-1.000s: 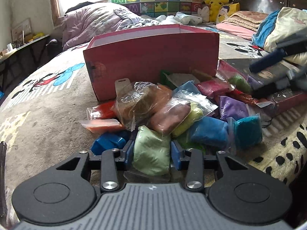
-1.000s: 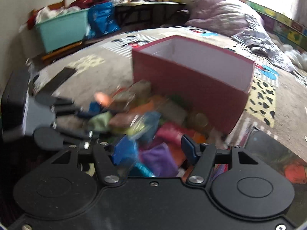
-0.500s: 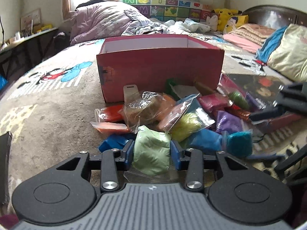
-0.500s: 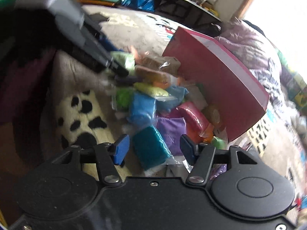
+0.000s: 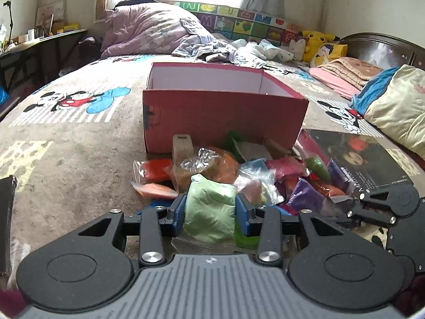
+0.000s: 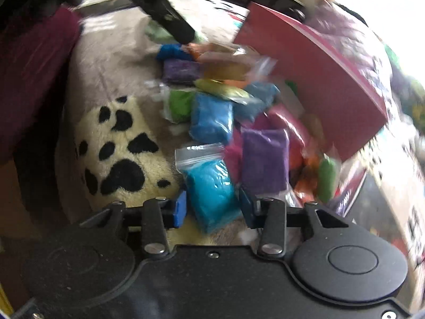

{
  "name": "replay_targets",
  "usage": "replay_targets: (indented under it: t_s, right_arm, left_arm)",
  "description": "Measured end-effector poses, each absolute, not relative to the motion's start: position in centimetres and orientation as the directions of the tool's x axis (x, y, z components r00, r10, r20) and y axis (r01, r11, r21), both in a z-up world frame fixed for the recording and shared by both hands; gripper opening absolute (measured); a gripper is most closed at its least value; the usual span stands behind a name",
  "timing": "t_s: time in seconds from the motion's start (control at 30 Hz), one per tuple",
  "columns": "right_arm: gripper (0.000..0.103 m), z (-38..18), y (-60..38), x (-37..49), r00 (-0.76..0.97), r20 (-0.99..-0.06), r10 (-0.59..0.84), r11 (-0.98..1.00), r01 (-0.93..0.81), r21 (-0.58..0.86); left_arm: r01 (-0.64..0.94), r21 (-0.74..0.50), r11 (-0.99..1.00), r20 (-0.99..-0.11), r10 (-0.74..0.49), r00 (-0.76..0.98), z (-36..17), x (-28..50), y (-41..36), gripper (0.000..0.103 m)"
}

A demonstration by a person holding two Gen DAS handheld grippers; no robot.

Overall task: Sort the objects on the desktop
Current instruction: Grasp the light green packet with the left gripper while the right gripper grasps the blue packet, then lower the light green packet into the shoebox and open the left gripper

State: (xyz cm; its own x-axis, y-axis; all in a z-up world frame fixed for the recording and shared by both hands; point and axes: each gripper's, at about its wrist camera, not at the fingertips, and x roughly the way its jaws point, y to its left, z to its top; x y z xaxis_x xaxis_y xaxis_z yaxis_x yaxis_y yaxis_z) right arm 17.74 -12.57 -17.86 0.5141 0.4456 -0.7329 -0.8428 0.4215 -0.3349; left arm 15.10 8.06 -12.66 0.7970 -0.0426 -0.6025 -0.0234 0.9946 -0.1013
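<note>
My left gripper [image 5: 209, 210] is shut on a pale green clay bag [image 5: 209, 210] and holds it raised above a pile of coloured clay bags [image 5: 265, 172] on the bed. An open red box [image 5: 223, 117] stands behind the pile. My right gripper [image 6: 212, 208] is open, with its jaws on either side of a turquoise clay bag [image 6: 209, 186] that lies at the near edge of the pile. The red box [image 6: 313, 79] also shows in the right wrist view. The right gripper's body [image 5: 390, 207] shows at the right of the left wrist view.
A dark printed box lid [image 5: 356, 156] lies right of the pile. A spotted plush patch [image 6: 117, 146] lies left of the turquoise bag. Pillows and blankets [image 5: 393, 106] are at the far right, a quilt [image 5: 148, 29] behind the box.
The left gripper has lifted the pale green bag higher, so the box's inside shows. The right gripper has swung down to the pile and now straddles the turquoise bag.
</note>
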Motion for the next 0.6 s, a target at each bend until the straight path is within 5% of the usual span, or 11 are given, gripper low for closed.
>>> replay_targets:
  t_s: [0.13,0.33,0.47,0.6]
  right_arm:
    - [0.041,-17.5,-13.0,17.3,0.486,-0.739,0.466,0.422,-0.856,-0.297]
    - [0.062,-17.8,-13.7,18.2,0.452,-0.706,0.545,0.428,-0.874,-0.229]
    - [0.062,-18.3,-14.1,19.5,0.385,-0.697,0.605,0.484,-0.873,-0.062]
    - [0.062,-18.7,-14.3,18.3,0.407,-0.670,0.620,0.498,-0.865,-0.064]
  left_arm:
    - [-0.024,-0.110,0.994,-0.592,-0.046,0.805,-11.9,15.1,8.1,0.038]
    - [-0.020,-0.122,0.992,-0.576,-0.055,0.815,-10.6,15.1,8.3,0.038]
    - [-0.009,-0.113,0.994,-0.565,-0.057,0.823,-9.6,15.4,8.1,0.038]
    - [0.007,-0.100,0.995,-0.556,-0.062,0.829,-8.7,16.0,7.9,0.038]
